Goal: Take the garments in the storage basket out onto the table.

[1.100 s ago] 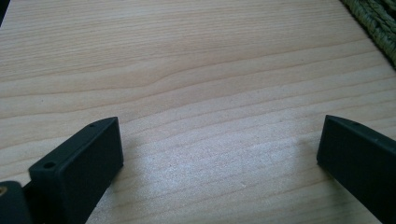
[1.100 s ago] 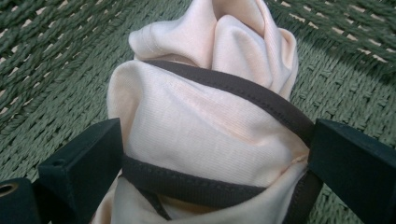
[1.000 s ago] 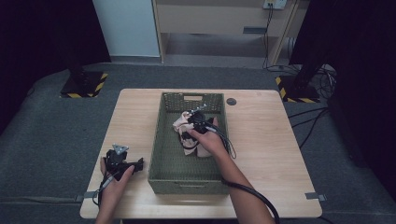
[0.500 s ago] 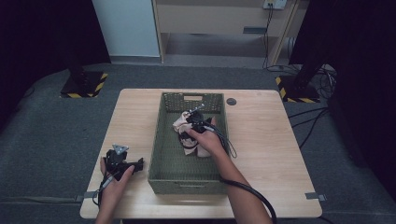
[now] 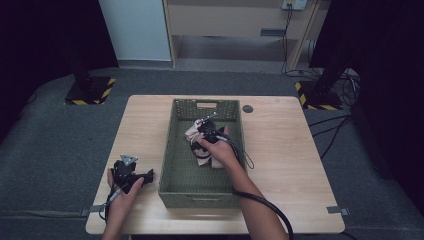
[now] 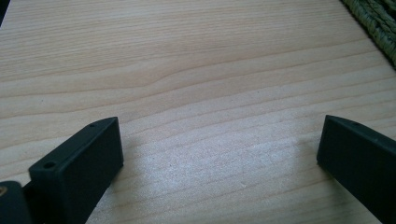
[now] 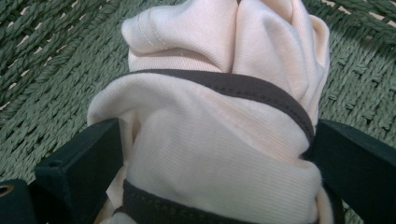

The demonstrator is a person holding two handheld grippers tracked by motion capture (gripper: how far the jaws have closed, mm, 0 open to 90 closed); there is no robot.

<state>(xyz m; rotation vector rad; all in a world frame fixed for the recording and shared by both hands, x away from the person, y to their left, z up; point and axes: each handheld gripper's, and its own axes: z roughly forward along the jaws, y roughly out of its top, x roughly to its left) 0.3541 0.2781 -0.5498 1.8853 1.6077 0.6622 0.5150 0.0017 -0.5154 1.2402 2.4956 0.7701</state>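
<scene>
Pale pink knit, soft and ribbed, trimmed with a dark brown band: that is the cloth (image 7: pixel 219 154) bunched between the fingers of the right gripper (image 7: pixel 219 158), which sit spread on either side of the wad, touching it but not visibly squeezing it. The cloth lies in the green woven basket (image 5: pixel 172 150), toward its far half, on the worktop (image 5: pixel 280 165). The step in hand looks like taking hold of the cloth to lift it out. To do that well, close on the thick middle of the bunch, catching the brown band inside the grip so the slack knit does not slide free, and lift straight up so the loose folds clear the basket's coarse weave and rim.

The left gripper (image 6: pixel 219 154) rests low over bare pale wood, just beside the basket's near left corner, its fingers wide apart and holding nothing. The wood is smooth, with long fine grain lines.
</scene>
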